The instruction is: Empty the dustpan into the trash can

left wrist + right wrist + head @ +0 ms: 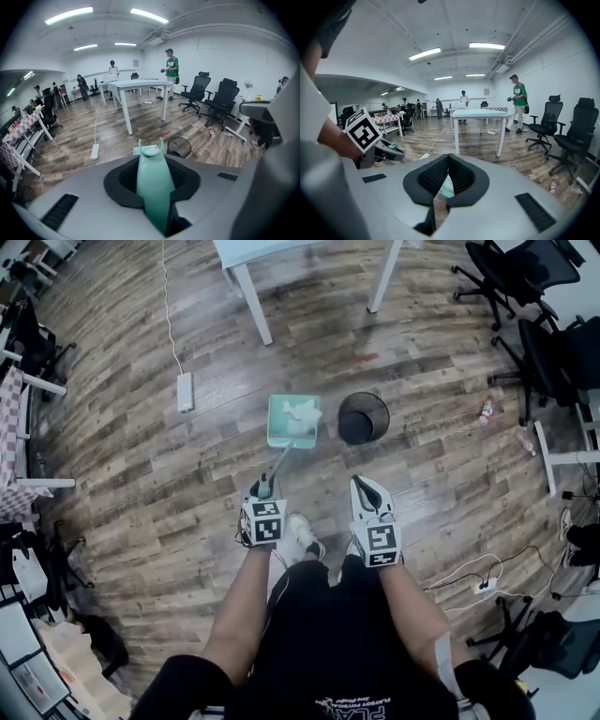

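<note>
Your left gripper (262, 489) clamps the dustpan (292, 420) by its handle, just left of the trash can (363, 418); your right gripper (364, 486) sits closed, empty

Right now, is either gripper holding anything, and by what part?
Left gripper clamps the green dustpan by its handle; right gripper is shut, empty.

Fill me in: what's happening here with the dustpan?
A person works with a gripper in each hand. The left gripper is clamped on the handle of a teal dustpan. The dustpan carries white scraps and, in the head view, is just left of the black mesh trash can. Nothing has been tipped in yet. The right gripper is shut, holds nothing and points toward the can.
</note>
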{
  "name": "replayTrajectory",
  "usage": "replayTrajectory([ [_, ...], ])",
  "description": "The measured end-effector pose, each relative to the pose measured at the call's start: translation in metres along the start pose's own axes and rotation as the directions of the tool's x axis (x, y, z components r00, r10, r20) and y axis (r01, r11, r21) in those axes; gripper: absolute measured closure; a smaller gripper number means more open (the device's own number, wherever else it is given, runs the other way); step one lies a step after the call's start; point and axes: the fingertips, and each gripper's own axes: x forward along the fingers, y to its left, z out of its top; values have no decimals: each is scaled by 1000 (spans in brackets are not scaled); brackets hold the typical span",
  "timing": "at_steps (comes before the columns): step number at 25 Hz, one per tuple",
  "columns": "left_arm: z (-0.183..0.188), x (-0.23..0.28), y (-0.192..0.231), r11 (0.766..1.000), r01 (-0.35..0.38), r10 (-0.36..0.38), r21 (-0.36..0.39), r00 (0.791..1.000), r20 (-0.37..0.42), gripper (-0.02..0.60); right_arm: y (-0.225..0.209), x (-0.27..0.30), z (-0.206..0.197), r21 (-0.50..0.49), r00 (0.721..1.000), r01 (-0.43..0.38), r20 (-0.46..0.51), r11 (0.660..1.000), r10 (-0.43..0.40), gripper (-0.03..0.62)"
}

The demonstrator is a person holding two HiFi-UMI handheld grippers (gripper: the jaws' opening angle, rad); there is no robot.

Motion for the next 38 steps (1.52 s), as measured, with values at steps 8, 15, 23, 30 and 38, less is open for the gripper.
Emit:
replayTrajectory([
  [8, 13, -47, -38, 998, -48, 45, 35, 996, 82, 486, -12, -54, -2, -31, 998, -52, 26, 998, 53, 571],
  [15, 24, -66, -73, 994, -64, 53, 85, 991, 126, 486, -17, -103, -11, -30, 996, -75, 44, 997, 76, 571],
  [23, 28, -75, -107, 988, -64, 44, 141, 989, 138, 486, -32, -142, -15, -24, 996, -56, 67, 998, 57, 571],
  [30, 37, -72, -156, 855, -117, 40, 505, 986, 159, 485, -47, -160, -11, -9, 994, -36, 100, 999, 37, 570],
  [38, 38, -64, -192, 579, -138, 5, 804, 986, 167, 485, -64, -173, -13, 14, 993, -2, 116, 1000, 0, 571],
])
